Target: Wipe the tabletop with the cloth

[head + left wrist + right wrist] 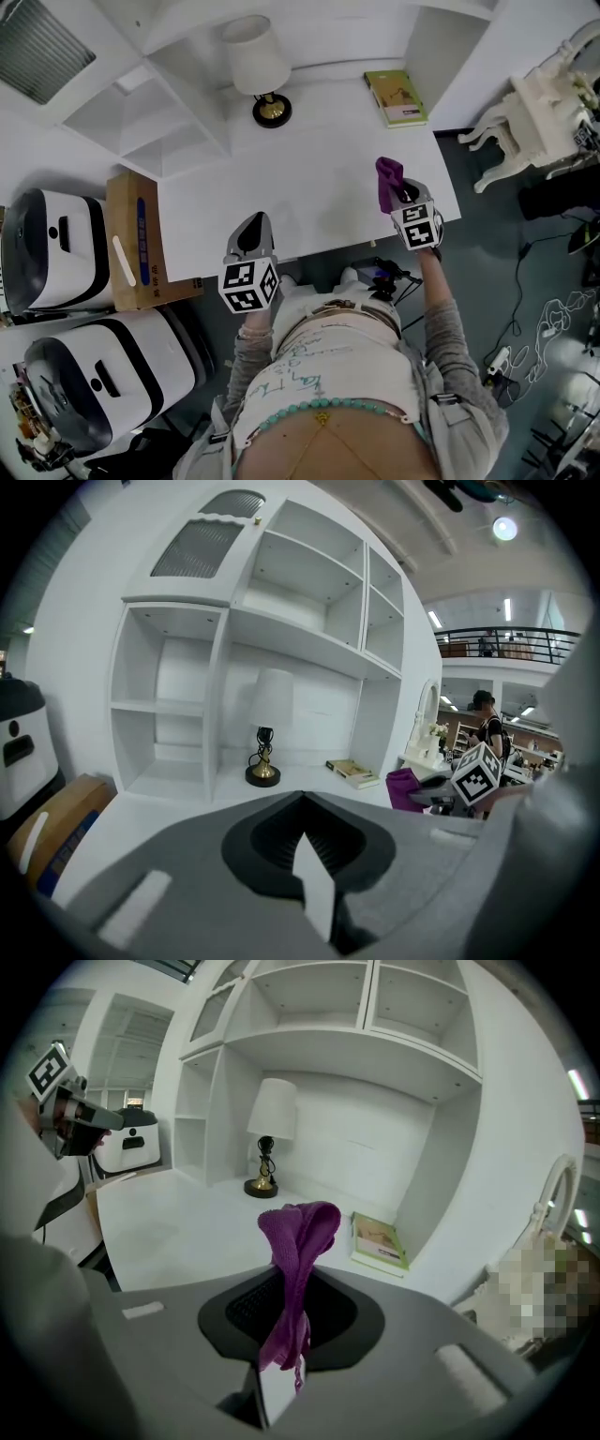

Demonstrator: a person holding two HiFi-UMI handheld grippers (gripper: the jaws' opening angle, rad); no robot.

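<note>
A purple cloth (388,181) (296,1255) is pinched in my right gripper (405,194) (281,1354), which is shut on it; the cloth sticks up out of the jaws, held above the white tabletop (309,178) near its front right corner. My left gripper (251,234) (305,855) hovers at the tabletop's front left edge, jaws together with nothing between them. In the left gripper view the purple cloth (405,787) shows at the right beside the other gripper's marker cube (476,772).
A table lamp (260,67) stands at the back of the tabletop and a green book (395,97) lies at the back right. White shelves (141,103) rise at the left. A cardboard box (136,239) and white machines (56,246) sit left; a white chair (530,122) stands right.
</note>
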